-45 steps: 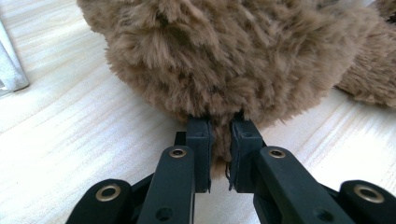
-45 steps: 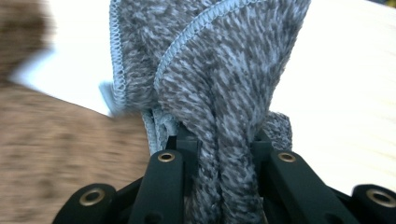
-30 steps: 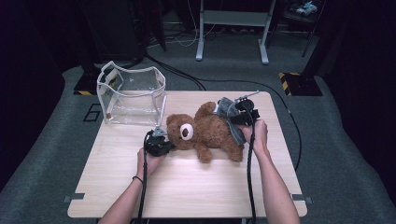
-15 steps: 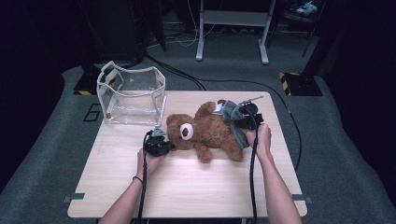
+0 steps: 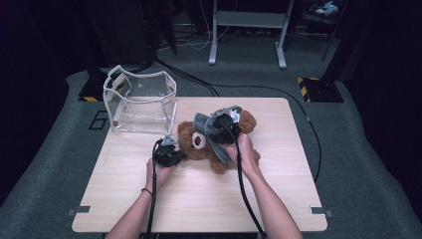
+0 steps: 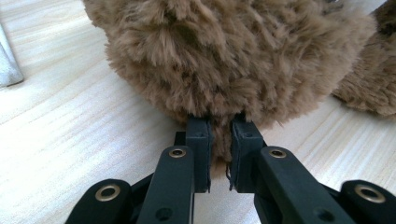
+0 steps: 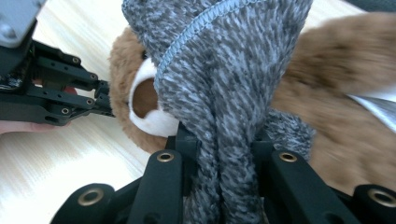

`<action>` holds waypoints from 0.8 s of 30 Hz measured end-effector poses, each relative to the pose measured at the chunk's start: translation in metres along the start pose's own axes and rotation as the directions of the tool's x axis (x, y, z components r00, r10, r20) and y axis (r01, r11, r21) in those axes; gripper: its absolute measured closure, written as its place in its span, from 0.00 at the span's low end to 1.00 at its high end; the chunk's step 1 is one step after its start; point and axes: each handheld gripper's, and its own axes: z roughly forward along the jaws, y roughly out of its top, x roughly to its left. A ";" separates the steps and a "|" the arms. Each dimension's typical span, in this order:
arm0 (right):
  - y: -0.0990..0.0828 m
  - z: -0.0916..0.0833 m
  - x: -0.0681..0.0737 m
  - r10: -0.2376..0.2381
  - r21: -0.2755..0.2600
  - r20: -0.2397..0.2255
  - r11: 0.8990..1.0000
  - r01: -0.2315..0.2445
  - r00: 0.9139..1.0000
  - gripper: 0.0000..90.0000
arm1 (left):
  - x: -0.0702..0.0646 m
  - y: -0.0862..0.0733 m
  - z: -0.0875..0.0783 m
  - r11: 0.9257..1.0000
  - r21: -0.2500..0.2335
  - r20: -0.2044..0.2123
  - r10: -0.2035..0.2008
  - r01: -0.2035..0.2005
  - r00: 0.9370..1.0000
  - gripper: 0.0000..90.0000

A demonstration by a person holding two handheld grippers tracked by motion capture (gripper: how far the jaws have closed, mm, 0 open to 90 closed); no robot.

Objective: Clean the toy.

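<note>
The teddy bear [image 5: 219, 142] lies mid-bench [image 5: 199, 204], head left, legs right, its long axis across the bench. A clear bag [image 5: 139, 102] stands at the far left corner; the near half is bare wood. The left hand-held gripper [image 5: 171, 154] pinches fur at the head. The right hand-held gripper [image 5: 216, 127] is clamped on a grey knitted cloth [image 7: 224, 79] draped above the bear's face.

Dark room, grey carpet [image 5: 358, 164], light wood table [image 5: 199, 204]; metal stand [image 5: 246, 30] behind, cables [image 5: 199, 82] across floor.
</note>
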 end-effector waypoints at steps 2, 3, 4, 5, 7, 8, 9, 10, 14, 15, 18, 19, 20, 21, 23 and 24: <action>0.000 0.007 0.002 -0.004 0.013 0.010 1.000 0.004 1.000 0.82 | 0.001 0.000 0.000 1.000 0.001 0.001 0.004 -0.004 1.000 0.90; -0.001 0.010 0.000 0.000 0.019 0.020 1.000 0.000 1.000 0.82 | 0.000 0.000 0.000 1.000 -0.008 -0.001 -0.006 0.006 1.000 0.90; -0.002 0.011 -0.003 -0.001 0.026 0.017 1.000 0.001 1.000 0.82 | 0.001 0.000 0.000 1.000 -0.009 -0.001 -0.004 0.004 1.000 0.90; -0.005 0.011 -0.007 0.020 0.024 0.018 1.000 -0.020 1.000 0.82 | 0.001 0.000 0.000 1.000 -0.006 0.004 -0.003 0.003 1.000 0.90; -0.009 0.009 -0.015 0.050 0.016 0.019 0.999 -0.051 0.999 0.83 | 0.001 0.000 0.001 1.000 -0.010 0.004 -0.003 0.003 1.000 0.90; -0.010 0.007 -0.018 0.057 0.012 0.024 0.998 -0.057 0.998 0.83 | 0.001 0.000 0.001 1.000 -0.010 0.004 -0.004 0.004 1.000 0.90; -0.012 0.005 -0.021 0.063 0.009 0.029 0.998 -0.063 0.998 0.83 | 0.001 0.000 0.001 1.000 -0.010 0.004 -0.004 0.004 1.000 0.90; -0.013 0.002 -0.024 0.067 0.009 0.036 0.998 -0.067 0.997 0.83 | 0.001 0.001 0.001 1.000 -0.012 0.004 -0.004 0.004 1.000 0.90; -0.021 -0.007 -0.039 0.096 0.005 0.051 0.995 -0.097 0.994 0.83 | 0.002 0.002 0.000 1.000 0.000 0.005 0.003 -0.003 1.000 0.90; -0.023 -0.009 -0.042 0.104 0.003 0.058 0.995 -0.104 0.993 0.83 | 0.002 0.002 0.001 1.000 -0.002 0.009 0.002 -0.002 1.000 0.90; -0.029 -0.013 -0.053 0.130 -0.002 0.069 0.991 -0.131 0.989 0.83 | 0.003 0.002 0.001 1.000 -0.001 0.009 0.003 -0.003 1.000 0.90; -0.031 -0.014 -0.056 0.142 -0.001 0.075 0.990 -0.142 0.987 0.83 | 0.002 0.002 0.001 1.000 -0.007 0.009 -0.005 0.005 1.000 0.90; -0.033 -0.015 -0.060 0.152 -0.001 0.083 0.988 -0.153 0.985 0.83 | 0.002 0.002 0.001 1.000 -0.006 0.009 -0.006 0.006 1.000 0.90; -0.035 -0.016 -0.063 0.159 -0.003 0.091 0.987 -0.160 0.983 0.83 | 0.002 0.002 0.001 1.000 -0.006 0.008 -0.006 0.006 1.000 0.90; -0.039 -0.018 -0.070 0.177 -0.001 0.103 0.984 -0.178 0.979 0.83 | 0.002 0.002 0.002 1.000 -0.007 0.007 -0.006 0.006 1.000 0.90; -0.041 -0.018 -0.074 0.185 0.004 0.115 0.982 -0.186 0.976 0.83 | 0.002 0.001 0.002 1.000 -0.005 0.004 -0.013 0.013 1.000 0.90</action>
